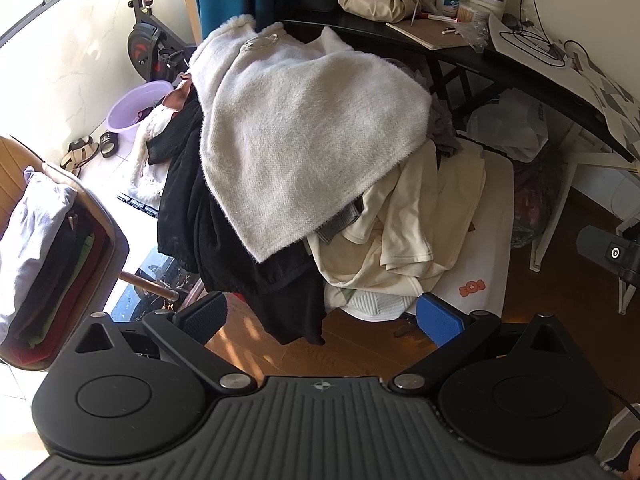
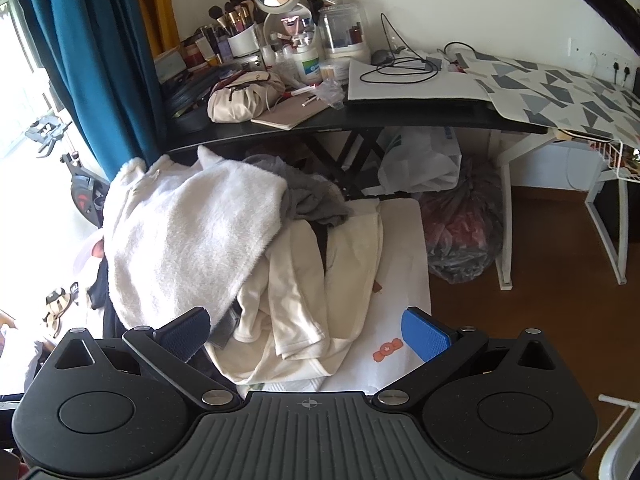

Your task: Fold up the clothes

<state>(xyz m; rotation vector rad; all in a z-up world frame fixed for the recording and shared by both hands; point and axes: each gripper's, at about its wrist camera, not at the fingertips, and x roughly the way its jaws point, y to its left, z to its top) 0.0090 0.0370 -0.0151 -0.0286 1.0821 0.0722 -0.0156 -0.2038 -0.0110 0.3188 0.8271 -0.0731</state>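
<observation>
Clothes heap (image 1: 320, 184): unfolded, piled on white table (image 2: 404, 280) before me; fluffy white sweater (image 1: 304, 136) uppermost, cream garments (image 2: 304, 280) and black ones (image 1: 208, 232) beneath. Left gripper (image 1: 320, 316) wide, empty; right gripper (image 2: 308, 334) likewise. Folded stack (image 1: 44, 256) on chair suggests partial progress.

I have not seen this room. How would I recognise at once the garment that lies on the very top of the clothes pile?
Find the black desk crowded with cosmetics; the clothes pile sits in front of it. The top piece is the fluffy white garment, draped over the black clothes and beside the smooth cream clothes. Only it has a thick, fuzzy pile.
</observation>
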